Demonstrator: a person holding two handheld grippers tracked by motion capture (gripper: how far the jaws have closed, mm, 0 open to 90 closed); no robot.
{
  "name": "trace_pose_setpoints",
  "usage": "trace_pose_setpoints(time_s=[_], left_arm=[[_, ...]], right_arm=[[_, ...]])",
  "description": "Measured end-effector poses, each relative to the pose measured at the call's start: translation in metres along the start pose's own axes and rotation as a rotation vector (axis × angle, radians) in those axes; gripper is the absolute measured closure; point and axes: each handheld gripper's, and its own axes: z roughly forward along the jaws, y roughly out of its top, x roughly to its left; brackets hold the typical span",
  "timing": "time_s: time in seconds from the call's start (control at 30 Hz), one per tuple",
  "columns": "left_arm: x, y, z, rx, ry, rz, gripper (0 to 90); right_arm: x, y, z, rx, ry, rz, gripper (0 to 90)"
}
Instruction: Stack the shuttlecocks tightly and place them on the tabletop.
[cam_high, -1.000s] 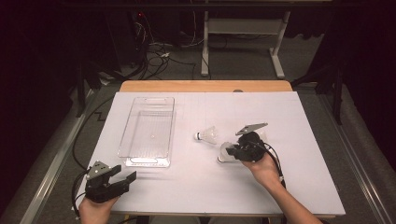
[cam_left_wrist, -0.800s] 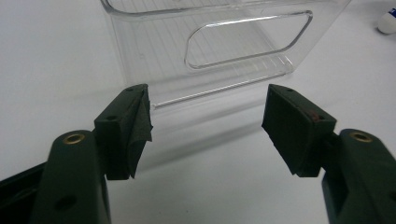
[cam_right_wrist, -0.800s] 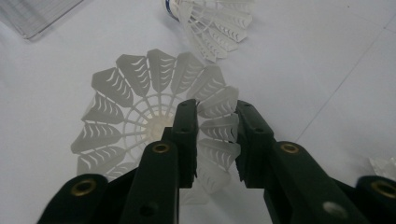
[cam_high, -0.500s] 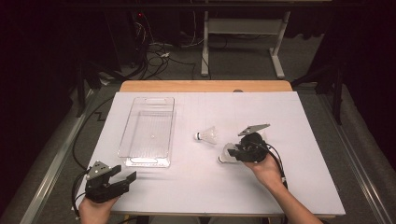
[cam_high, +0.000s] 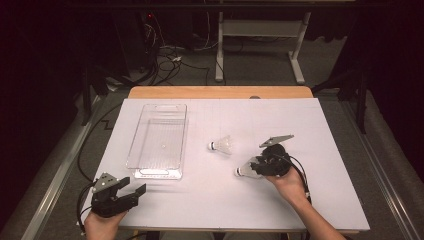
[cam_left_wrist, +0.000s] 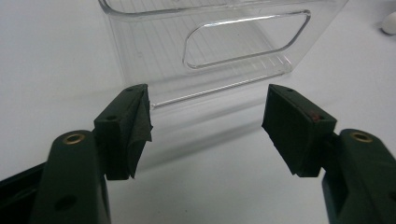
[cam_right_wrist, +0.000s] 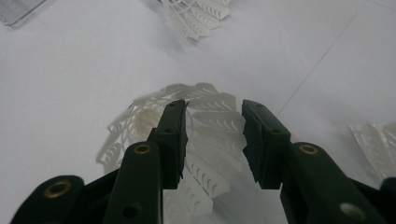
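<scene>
A: Shuttlecock (cam_high: 248, 170) lies on its side right of the worktop's (cam_high: 320, 200) middle, cork toward the left edge, skirt between the right hand-held gripper's (cam_high: 261, 166) jaws.
B: Grip?
A: Jaws just been opening; pads look slack on the feathers. Half open.
B: Left hand-held gripper (cam_high: 131, 191)?
A: Near-left corner, wide open, holding nothing, facing the clear tray (cam_high: 159, 141). Second shuttlecock (cam_high: 222, 145) lies nearby.
</scene>
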Motion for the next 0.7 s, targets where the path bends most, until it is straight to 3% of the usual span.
trace_pose_setpoints(time_s=[0.7], left_arm=[[0.0, 0.0, 0.0, -0.004, 0.001, 0.003, 33.0]], right_arm=[[-0.013, -0.017, 0.001, 0.004, -0.005, 0.047, 61.5]])
